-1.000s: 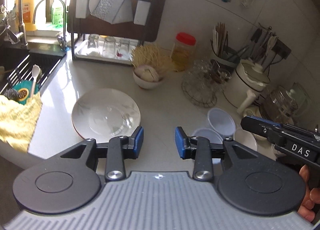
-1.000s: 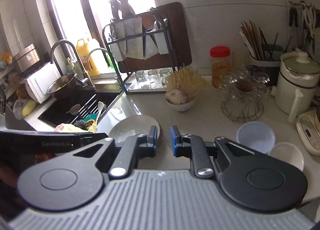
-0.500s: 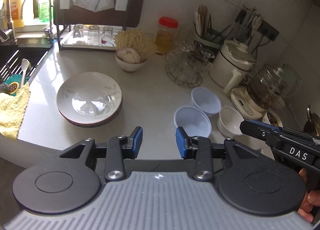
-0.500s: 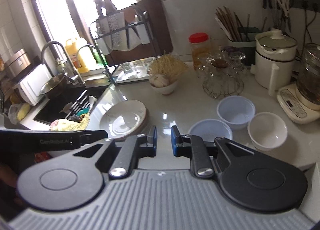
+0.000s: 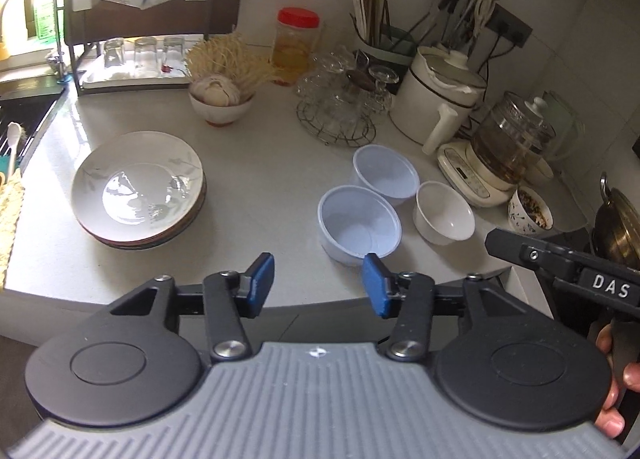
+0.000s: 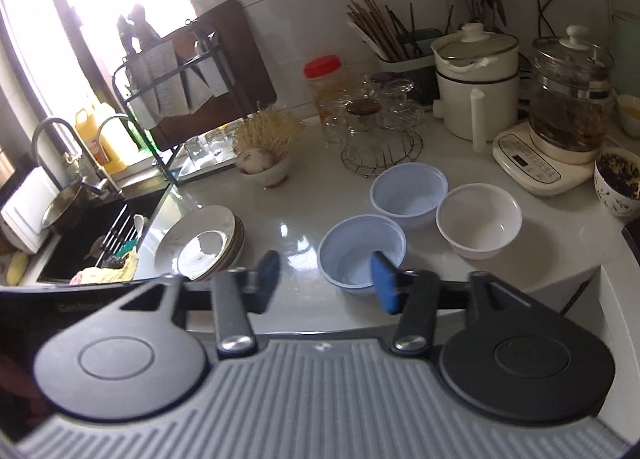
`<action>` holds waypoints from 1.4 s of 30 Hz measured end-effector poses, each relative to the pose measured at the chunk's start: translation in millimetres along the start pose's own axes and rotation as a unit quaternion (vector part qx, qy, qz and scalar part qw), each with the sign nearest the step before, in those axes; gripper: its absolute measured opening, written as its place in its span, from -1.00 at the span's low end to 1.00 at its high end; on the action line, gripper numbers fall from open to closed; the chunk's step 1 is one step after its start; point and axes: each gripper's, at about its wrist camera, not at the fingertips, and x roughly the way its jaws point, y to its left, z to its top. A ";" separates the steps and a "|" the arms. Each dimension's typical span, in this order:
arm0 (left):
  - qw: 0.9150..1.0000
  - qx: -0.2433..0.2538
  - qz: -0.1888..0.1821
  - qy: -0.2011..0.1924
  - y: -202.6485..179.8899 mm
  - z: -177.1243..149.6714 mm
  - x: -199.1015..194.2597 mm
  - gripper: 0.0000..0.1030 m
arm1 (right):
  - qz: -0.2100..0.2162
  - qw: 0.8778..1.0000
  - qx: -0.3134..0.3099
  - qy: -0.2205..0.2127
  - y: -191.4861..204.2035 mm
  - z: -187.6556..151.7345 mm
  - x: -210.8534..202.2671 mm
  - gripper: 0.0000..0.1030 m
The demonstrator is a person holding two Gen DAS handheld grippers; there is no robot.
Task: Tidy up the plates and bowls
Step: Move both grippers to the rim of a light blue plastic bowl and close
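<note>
a: so, which way does the nearest bowl lie from the jaws?

b: just ahead and a little to the right. the near blue bowl (image 6: 362, 253) sits at the front of the counter (image 6: 288, 195), and the right gripper (image 6: 326, 283) has its right pad over that bowl's near rim, its left pad over bare counter. its jaws are opening, with nothing pinched between them.

a: and the left gripper (image 5: 318, 285)?

b: opening too, and empty. its right pad shows just below the same bowl's rim in the left wrist view, so i can't say which hand is nearer.

a: the rest of the dishes?

b: a second blue bowl (image 6: 408, 195) and a white bowl (image 6: 478, 221) sit close behind it, and the plate stack (image 6: 202, 243) lies well apart to the left. bowls are round, so no long axis matters; i'd judge a rim pinch comes next.
</note>
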 end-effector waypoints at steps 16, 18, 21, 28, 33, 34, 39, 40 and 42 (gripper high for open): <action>0.998 -0.025 0.013 0.060 -4.6 33.4 97.7 0.49 | -0.023 0.996 0.049 0.068 -52.1 19.3 77.9 0.63; 0.997 -0.026 0.017 0.067 -4.3 35.7 111.8 0.49 | -0.021 0.995 0.061 0.076 -59.4 18.9 88.1 0.62; 0.996 -0.028 0.017 0.078 -2.1 37.7 132.5 0.49 | -0.013 0.993 0.068 0.091 -64.9 17.5 104.3 0.62; 0.995 -0.037 0.001 0.095 4.1 39.4 170.1 0.45 | 0.006 0.988 0.082 0.128 -69.1 14.3 140.9 0.46; 0.993 -0.055 -0.015 0.106 7.5 41.4 189.4 0.12 | 0.004 0.986 0.082 0.148 -70.2 14.8 160.1 0.03; 0.992 -0.056 -0.017 0.107 7.6 42.2 193.0 0.04 | 0.003 0.985 0.082 0.152 -71.1 14.8 164.0 -0.08; 0.991 -0.058 -0.029 0.114 9.8 45.3 207.8 -0.44 | -0.008 0.983 0.088 0.162 -77.7 14.9 180.4 -0.38; 0.991 -0.059 -0.030 0.114 11.1 46.4 209.2 -0.55 | -0.009 0.982 0.090 0.165 -78.8 14.9 183.2 -0.48; 0.992 -0.056 -0.032 0.112 12.7 48.1 211.3 -0.67 | -0.009 0.981 0.090 0.169 -80.9 15.6 188.0 -0.59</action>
